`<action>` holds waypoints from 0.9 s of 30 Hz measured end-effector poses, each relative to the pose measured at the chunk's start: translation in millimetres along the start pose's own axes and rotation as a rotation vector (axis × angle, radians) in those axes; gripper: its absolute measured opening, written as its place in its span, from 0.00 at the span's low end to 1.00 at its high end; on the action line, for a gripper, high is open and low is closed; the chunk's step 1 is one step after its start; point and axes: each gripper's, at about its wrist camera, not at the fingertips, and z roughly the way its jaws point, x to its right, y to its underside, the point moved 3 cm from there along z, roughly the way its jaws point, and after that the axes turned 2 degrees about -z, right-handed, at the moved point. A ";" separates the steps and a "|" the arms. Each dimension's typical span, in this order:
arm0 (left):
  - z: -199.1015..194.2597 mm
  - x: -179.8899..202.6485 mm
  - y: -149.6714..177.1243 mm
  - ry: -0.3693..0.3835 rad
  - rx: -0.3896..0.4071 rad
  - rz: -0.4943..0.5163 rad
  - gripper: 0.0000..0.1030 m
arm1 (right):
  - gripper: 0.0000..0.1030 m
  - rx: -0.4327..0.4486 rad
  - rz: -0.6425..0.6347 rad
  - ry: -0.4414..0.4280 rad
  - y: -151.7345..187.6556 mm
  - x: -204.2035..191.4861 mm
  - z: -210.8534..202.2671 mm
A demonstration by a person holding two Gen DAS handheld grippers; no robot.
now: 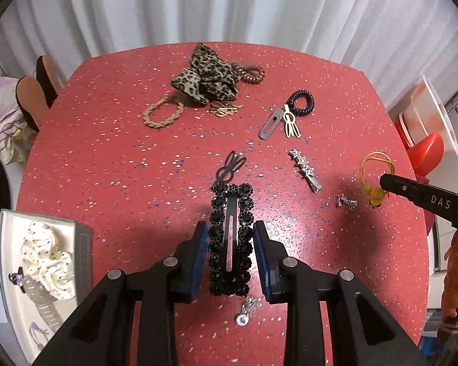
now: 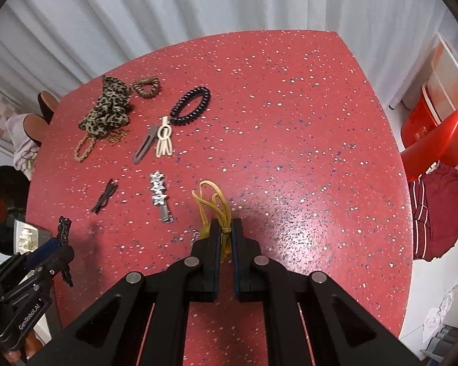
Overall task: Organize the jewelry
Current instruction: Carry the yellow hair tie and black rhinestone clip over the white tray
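1. At the far left of the left wrist view, a white tray [image 1: 6, 262] sits at the edge of the red table [image 1: 107, 152]. It already holds a cream dotted scrunchie [image 1: 50, 259], a pale ridged clip [image 1: 44, 308] and a small dark piece with a lilac bead [image 1: 16, 278]; the rest of its floor is bare.
2. Right of the tray, the left gripper [image 1: 230, 253] pinches a long black beaded hair clip [image 1: 230, 244] across its width. The clip's long axis runs straight out along the fingers, its free end sticking out beyond the fingertips and pointing away from the tray.
3. So the tray lies to the left of the held clip, and this hand looks much the nearer to it. My guess is a sideways carry to the left, then a drop.
4. Farther right on the table lie a silver star clip [image 1: 303, 167] and a small sparkly earring [image 1: 346, 202], both loose.
5. At the right, the right gripper [image 2: 226, 241] is shut tight on a yellow elastic hair tie [image 2: 213, 201], its loops fanning out past the tips. From here the tray [image 2: 24, 238] is well apart, beyond the left gripper [image 2: 45, 256].
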 end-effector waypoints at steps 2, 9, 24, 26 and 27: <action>-8.4 -5.5 2.2 0.000 0.007 -0.011 0.31 | 0.07 0.003 -0.008 -0.005 0.5 -6.3 -5.6; -32.7 -26.7 10.3 -0.003 0.029 -0.046 0.31 | 0.07 0.011 -0.040 -0.030 4.8 -35.0 -19.9; -84.5 -97.2 35.8 -0.040 0.087 -0.151 0.31 | 0.07 0.006 -0.157 -0.097 17.6 -122.8 -33.8; -90.9 -109.7 41.6 -0.049 0.091 -0.173 0.31 | 0.07 0.002 -0.176 -0.109 20.1 -137.3 -34.4; -91.8 -113.2 43.0 -0.052 0.092 -0.179 0.31 | 0.07 0.001 -0.183 -0.113 21.1 -142.2 -34.5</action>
